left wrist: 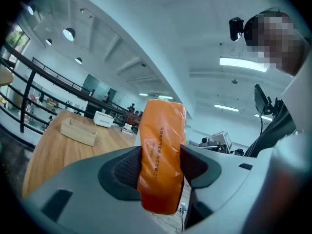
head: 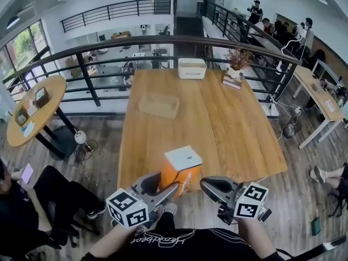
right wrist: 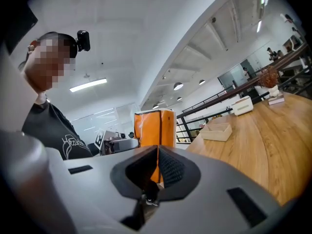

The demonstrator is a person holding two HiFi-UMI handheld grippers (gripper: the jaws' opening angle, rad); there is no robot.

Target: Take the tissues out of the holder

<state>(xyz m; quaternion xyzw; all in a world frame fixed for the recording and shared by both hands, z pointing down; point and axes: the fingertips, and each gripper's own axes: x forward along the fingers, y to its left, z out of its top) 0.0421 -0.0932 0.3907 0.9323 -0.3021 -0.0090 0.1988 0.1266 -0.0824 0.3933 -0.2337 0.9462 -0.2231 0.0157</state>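
Note:
An orange tissue pack [head: 179,170] with a white top is held above the near edge of the wooden table [head: 228,129]. My left gripper [head: 167,188] is shut on it; in the left gripper view the pack [left wrist: 161,155] stands upright, squeezed between both pads. My right gripper [head: 206,185] sits just right of the pack, jaws together. In the right gripper view a thin strip of the orange wrapper [right wrist: 154,130] runs down between the closed pads of that gripper [right wrist: 157,167]. The open wooden holder [head: 159,105] lies mid-table, well beyond both grippers.
A white tissue box [head: 192,68] and a potted dried plant [head: 237,64] stand at the table's far edge by the railing [head: 81,64]. A seated person [head: 32,200] is at the left, next to a round table [head: 38,107]. More desks are at the right.

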